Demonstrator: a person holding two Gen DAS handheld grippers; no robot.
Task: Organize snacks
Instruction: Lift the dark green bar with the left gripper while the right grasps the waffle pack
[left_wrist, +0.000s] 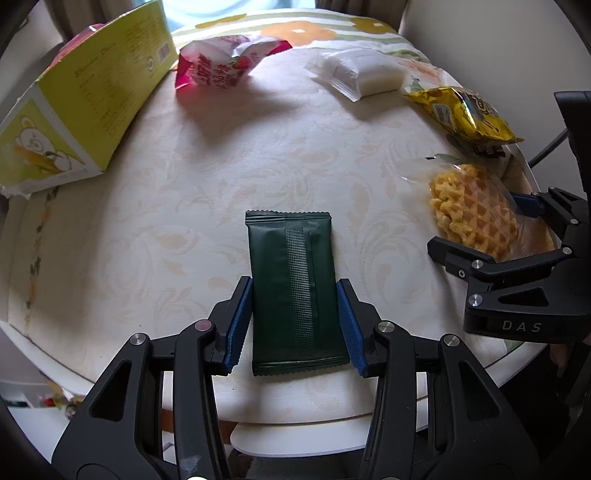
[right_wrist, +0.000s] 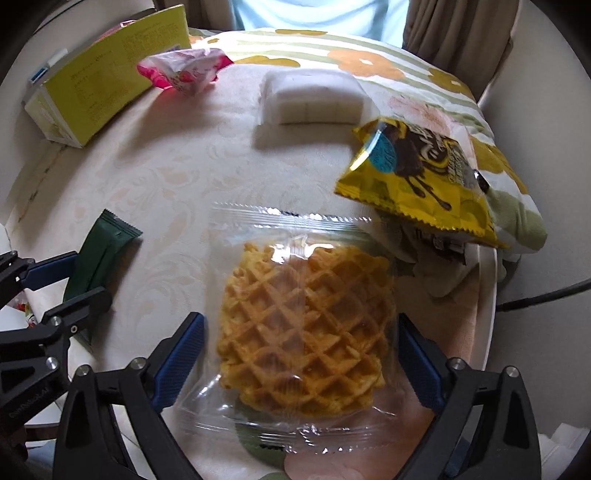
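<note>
left wrist: green packet (left_wrist: 293, 291) near table edge (left_wrist: 295, 413).

Only legible text I see: "DAS" in white on my right gripper (left_wrist: 480, 229) body. Print on the yellow box (left_wrist: 92, 99) and snack packets is too blurred.

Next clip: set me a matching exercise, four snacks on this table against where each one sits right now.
Snacks
1. green packet
2. waffle
3. white cake
4. yellow bag

Places
A. between the right gripper's open jaws
B. far side, beside the pink packet
C. clamped in the left gripper
D. propped on the floral cloth at the table edge

Pairs: 1-C, 2-A, 3-B, 4-D
</note>
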